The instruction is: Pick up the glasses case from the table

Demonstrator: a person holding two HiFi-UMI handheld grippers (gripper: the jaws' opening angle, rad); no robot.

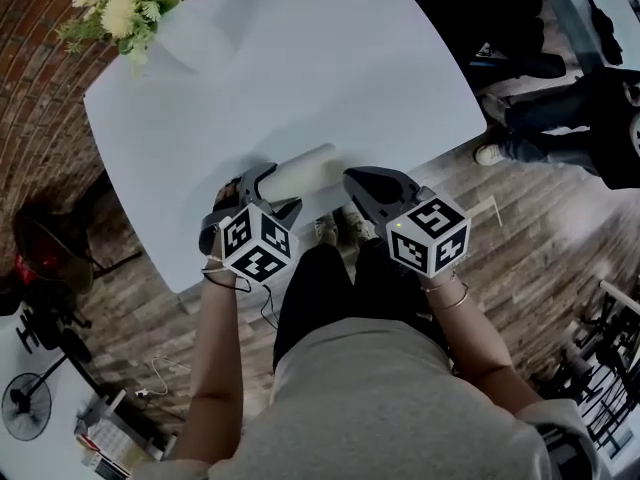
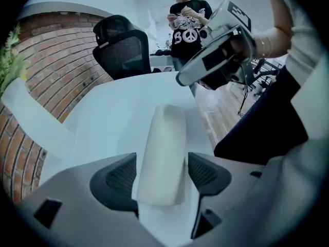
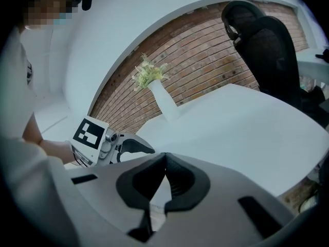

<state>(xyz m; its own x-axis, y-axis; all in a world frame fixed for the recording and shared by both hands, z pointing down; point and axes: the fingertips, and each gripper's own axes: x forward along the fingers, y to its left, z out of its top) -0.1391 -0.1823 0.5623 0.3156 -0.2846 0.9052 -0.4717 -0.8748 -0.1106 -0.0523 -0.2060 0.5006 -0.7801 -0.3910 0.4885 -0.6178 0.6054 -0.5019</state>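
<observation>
The white glasses case [image 1: 303, 174] [image 2: 164, 143] lies near the front edge of the white table [image 1: 300, 68]. My left gripper [image 1: 272, 192] [image 2: 162, 175] points steeply down over the case's near end, jaws wide. The case sits between the dark pads [image 2: 119, 178] with a thin gap on each side. My right gripper [image 1: 357, 181] [image 3: 164, 159] hovers just right of the case's far end. It is shut, its two pads meeting with nothing between them. From the left gripper view it shows above the table at the upper right [image 2: 218, 60].
A vase of white and yellow flowers [image 1: 128, 6] [image 3: 154, 84] stands at the table's far left corner. A black office chair [image 2: 126, 50] [image 3: 267, 45] is behind the table. A person [image 2: 187, 24] stands beyond it. Wooden floor lies to the right of the table.
</observation>
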